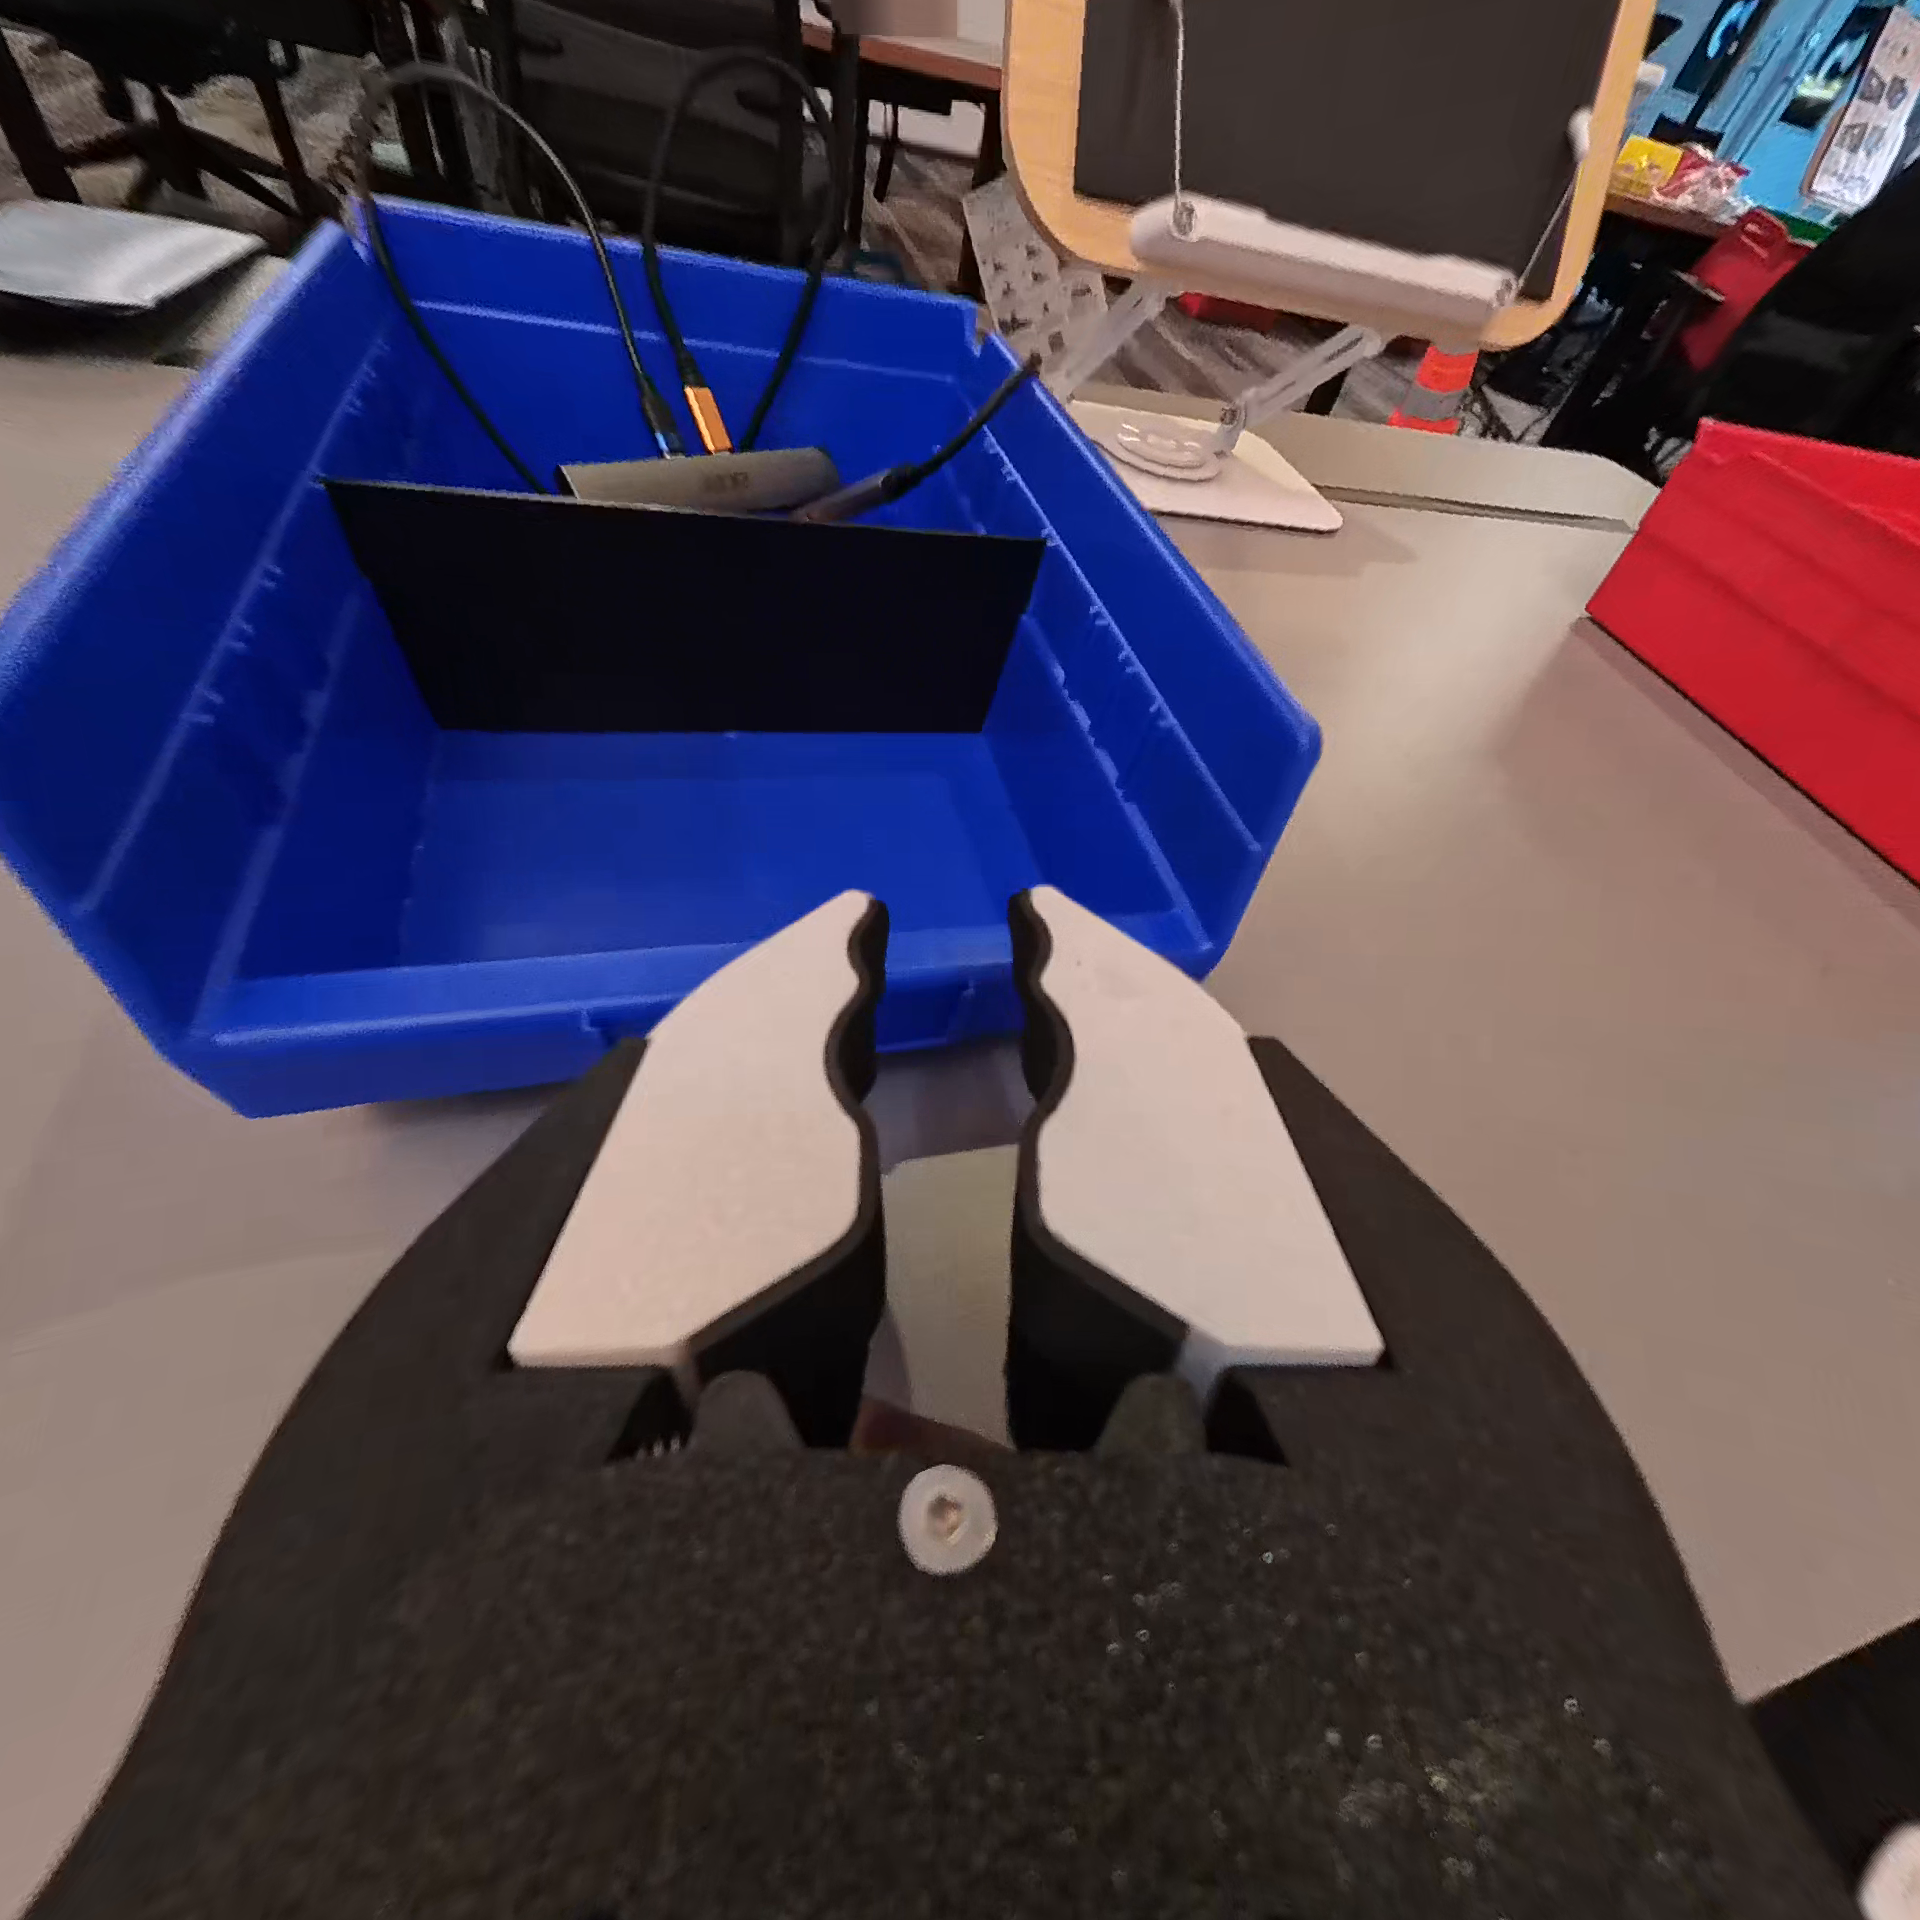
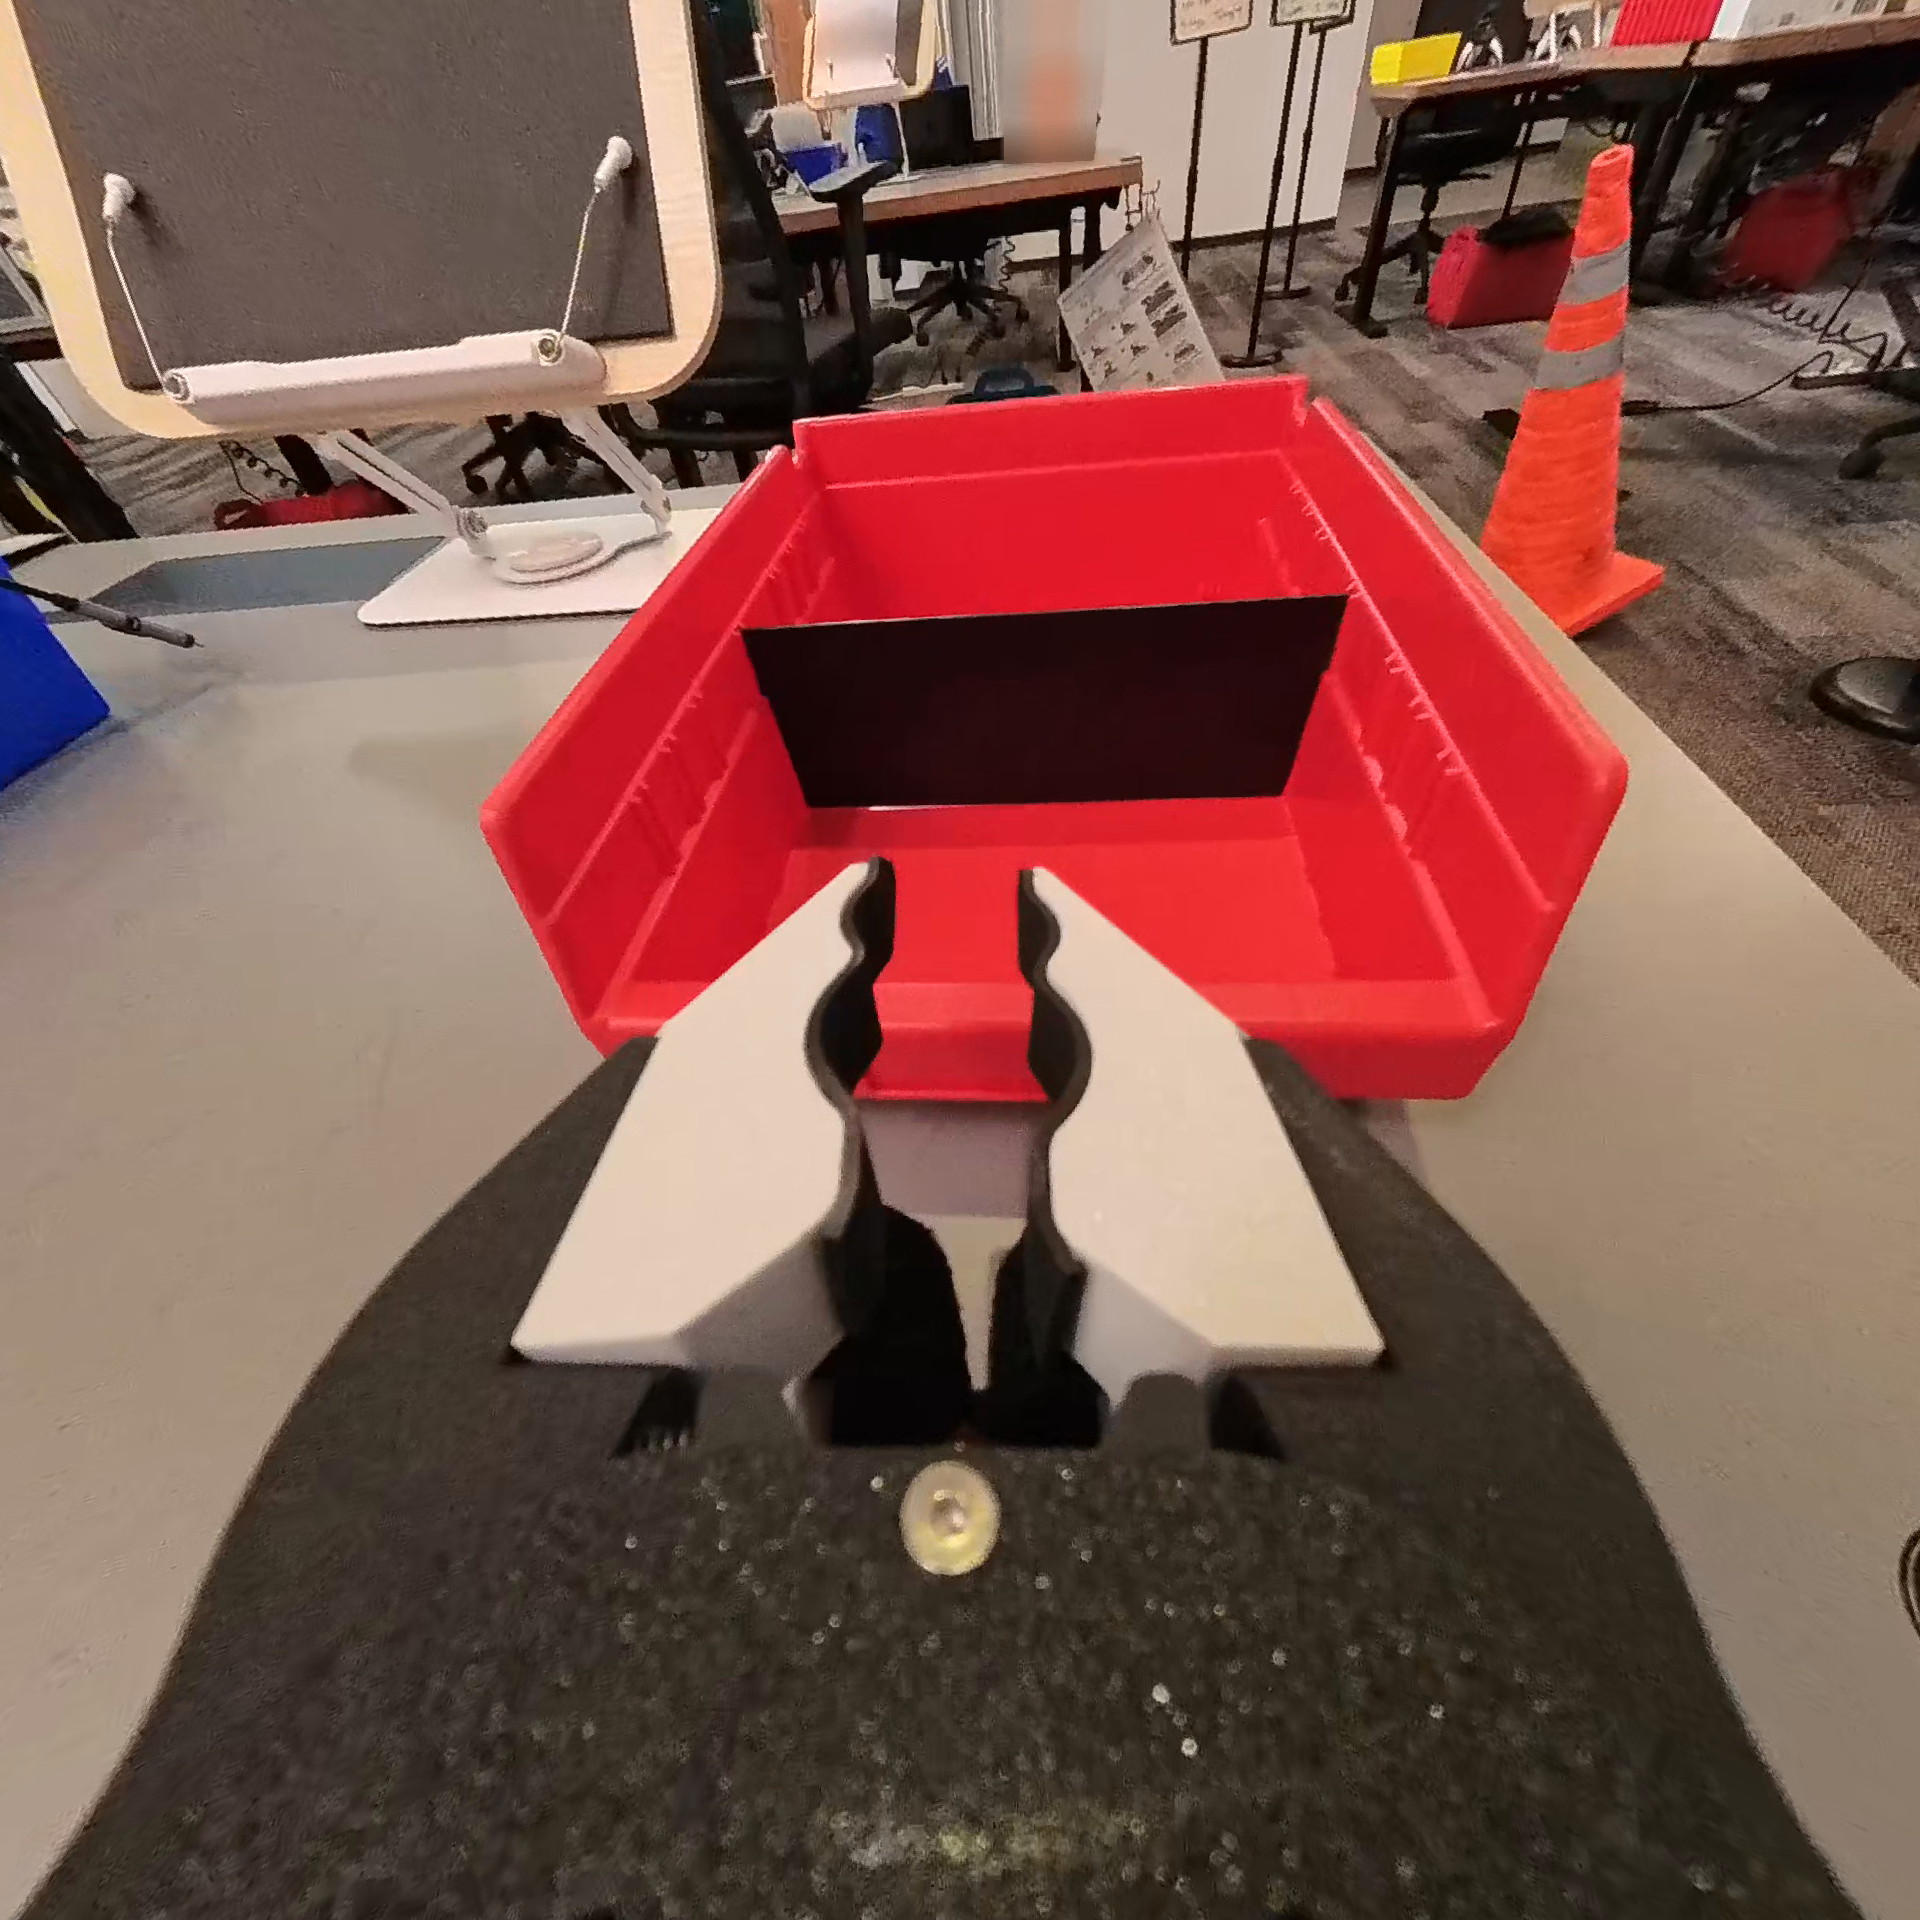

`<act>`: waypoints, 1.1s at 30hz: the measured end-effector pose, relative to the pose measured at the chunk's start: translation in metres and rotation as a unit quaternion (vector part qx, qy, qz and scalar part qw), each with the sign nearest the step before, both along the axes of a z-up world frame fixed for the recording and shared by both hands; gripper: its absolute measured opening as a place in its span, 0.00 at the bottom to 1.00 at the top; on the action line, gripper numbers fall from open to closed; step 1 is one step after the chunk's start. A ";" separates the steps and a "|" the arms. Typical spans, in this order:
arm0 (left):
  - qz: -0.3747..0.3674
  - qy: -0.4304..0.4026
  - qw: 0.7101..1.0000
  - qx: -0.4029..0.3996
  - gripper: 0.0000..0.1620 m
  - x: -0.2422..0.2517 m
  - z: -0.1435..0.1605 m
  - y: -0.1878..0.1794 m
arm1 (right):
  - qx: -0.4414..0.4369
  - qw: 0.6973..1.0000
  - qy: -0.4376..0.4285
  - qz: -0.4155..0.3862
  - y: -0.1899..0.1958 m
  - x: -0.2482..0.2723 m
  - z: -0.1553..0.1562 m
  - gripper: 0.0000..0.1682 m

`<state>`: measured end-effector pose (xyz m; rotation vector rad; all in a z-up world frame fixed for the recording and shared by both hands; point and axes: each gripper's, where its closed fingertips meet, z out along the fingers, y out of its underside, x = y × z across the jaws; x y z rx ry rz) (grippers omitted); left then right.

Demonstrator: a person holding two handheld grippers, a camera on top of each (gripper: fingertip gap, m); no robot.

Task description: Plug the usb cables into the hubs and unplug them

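Counter: we see a smooth grey counter [image 2: 260,987] carrying both bins; its right edge runs just beside the red bin, with patterned carpet floor [image 2: 1714,665] below it.

Room: an office space with dark desks and chairs far behind; an orange traffic cone with grey bands [image 2: 1574,416] stands on the carpet to the far right of the counter.

Left claw: the left claw [image 1: 948,914] hangs with its grey fingers apart and nothing between them, its tips over the near rim of the blue bin.

Blue bin: the blue plastic open-front storage bin [image 1: 187,748] sits on the counter, split by a black divider panel [image 1: 686,613]. In the far compartment we make out a grey slab-shaped hub [image 1: 696,478] with black cables [image 1: 582,239] rising out over the far wall, one with an orange plug [image 1: 710,416].

Right claw: the right claw [image 2: 954,883] also stands apart and empty, its tips over the near lip of the red bin.

Red bin: the red plastic open-front storage bin [image 2: 1496,790] has its own black divider [image 2: 1039,707] across the middle.

Stand: a wood-framed dark panel on a white folding stand [image 2: 343,208] sits at the far side of the counter, between the bins.

Open room: bare counter lies between the two bins and left of the red one.
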<state>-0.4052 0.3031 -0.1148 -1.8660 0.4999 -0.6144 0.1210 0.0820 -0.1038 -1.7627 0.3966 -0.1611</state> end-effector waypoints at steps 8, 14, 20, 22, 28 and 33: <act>0.002 0.001 1.000 -0.008 0.14 0.000 -0.002 0.001 | -0.019 0.999 0.027 0.016 0.004 -0.007 -0.011 0.13; 0.000 0.002 1.000 -0.006 0.14 0.001 -0.002 0.000 | -0.012 1.000 0.008 0.009 0.003 -0.008 -0.005 0.12; -0.025 0.007 1.000 -0.016 0.15 0.007 -0.006 -0.004 | 0.020 0.999 0.023 0.042 0.003 -0.041 0.010 0.12; -0.079 0.024 0.996 -0.031 0.17 0.019 -0.008 -0.014 | 0.033 0.997 0.027 0.071 0.007 -0.066 0.015 0.12; -0.156 0.125 0.977 -0.070 0.19 0.037 0.032 0.018 | 0.016 0.991 -0.005 0.133 0.021 -0.113 0.011 0.12; -0.123 0.284 0.942 -0.131 0.24 0.031 0.032 0.130 | 0.011 0.989 -0.008 0.144 0.024 -0.120 0.007 0.12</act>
